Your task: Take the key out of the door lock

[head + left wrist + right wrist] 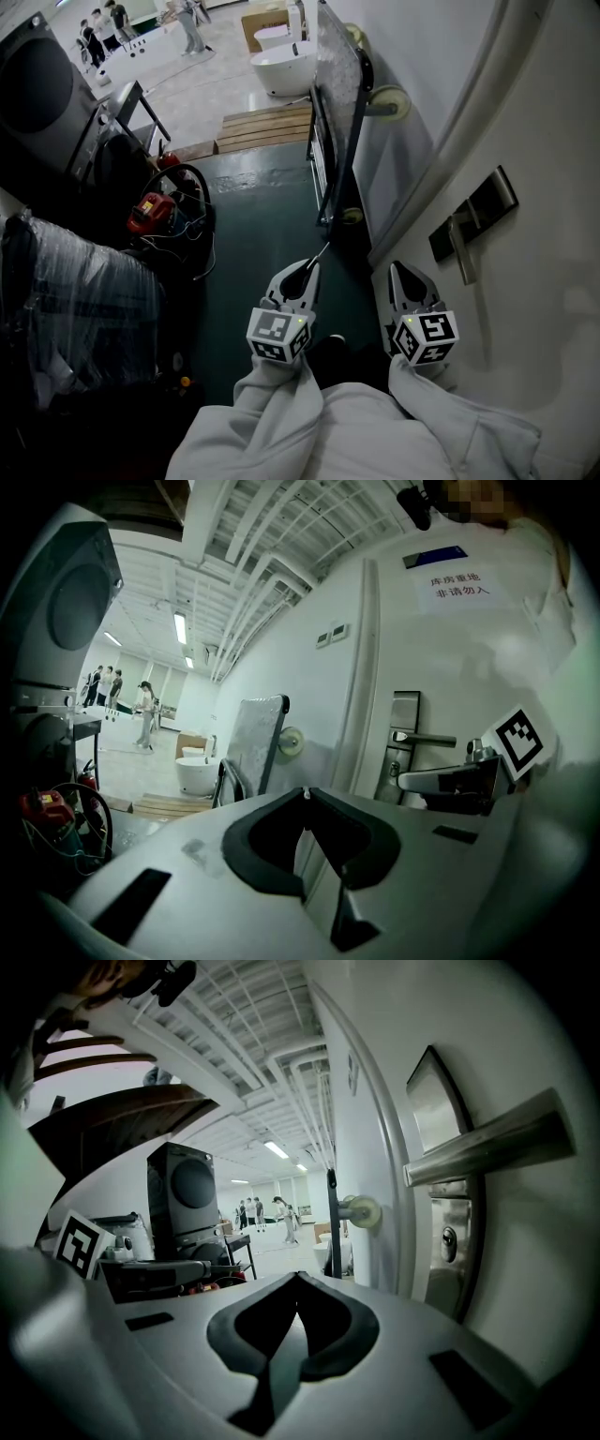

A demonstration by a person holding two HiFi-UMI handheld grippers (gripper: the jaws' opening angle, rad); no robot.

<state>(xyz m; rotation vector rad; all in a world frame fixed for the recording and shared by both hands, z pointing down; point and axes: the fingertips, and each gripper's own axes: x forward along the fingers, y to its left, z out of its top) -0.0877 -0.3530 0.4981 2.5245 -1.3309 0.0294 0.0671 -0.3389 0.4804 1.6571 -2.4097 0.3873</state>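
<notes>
Key cannot be made out at this size. Its lock cylinder (449, 1241) sits in the steel plate (441, 1283) just under the door handle (487, 1147), ahead and to the right of your right gripper (395, 266), the nearer one. That gripper and your left gripper (314, 267) are both pinched closed on nothing. Any key would likely jut straight out of the door (553, 1044), across your line of approach.

Dim, bluish light hangs by the plain white door (553, 187), and the dark green floor (267, 234) lies in shadow. The far hall glares under long white ceiling strip lights (179, 627). The 2 gripper views bulge fisheye with black corners, and the pale right gripper (296, 1275) looks soft close up.
</notes>
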